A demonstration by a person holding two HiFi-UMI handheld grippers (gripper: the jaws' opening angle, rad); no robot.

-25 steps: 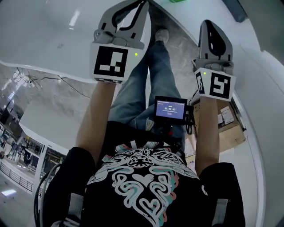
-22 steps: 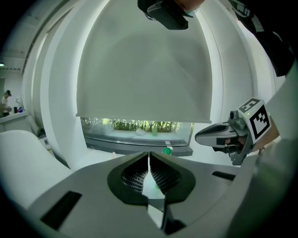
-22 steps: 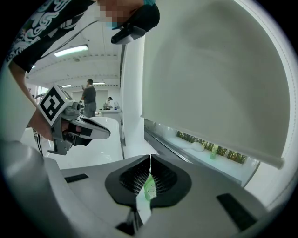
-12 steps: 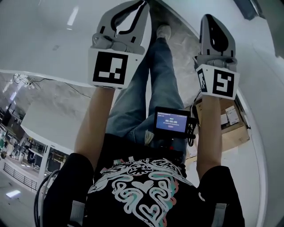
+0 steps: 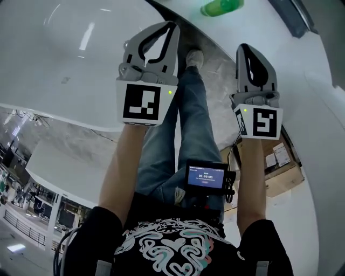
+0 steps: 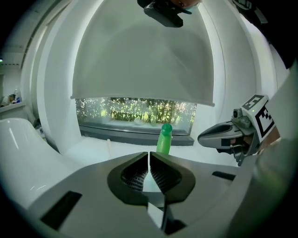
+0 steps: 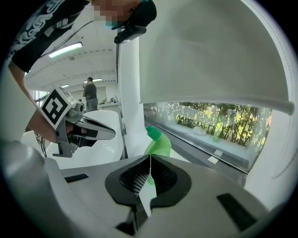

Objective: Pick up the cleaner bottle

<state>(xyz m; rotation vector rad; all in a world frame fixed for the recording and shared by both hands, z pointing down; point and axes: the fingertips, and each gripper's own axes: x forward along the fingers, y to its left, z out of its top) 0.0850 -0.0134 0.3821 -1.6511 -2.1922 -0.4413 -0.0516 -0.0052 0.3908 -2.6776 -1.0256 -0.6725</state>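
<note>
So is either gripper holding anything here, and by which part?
Nothing is held. The left gripper and right gripper are both shut and empty; the green bottle stands ahead, untouched.

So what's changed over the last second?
Both the left tongs and right tongs have sunk lower in the head view, and the green cleaner bottle now shows plainly beyond them. Nothing taken hold of; both stay shut and empty, bottle untouched.

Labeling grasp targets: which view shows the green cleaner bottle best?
Left gripper view: the cleaner bottle stands upright on the white surface, cap and body clear above the shut left tongs. Right gripper view shows it larger, lower body behind the right tongs. Head view has it small, at the top edge.
</note>
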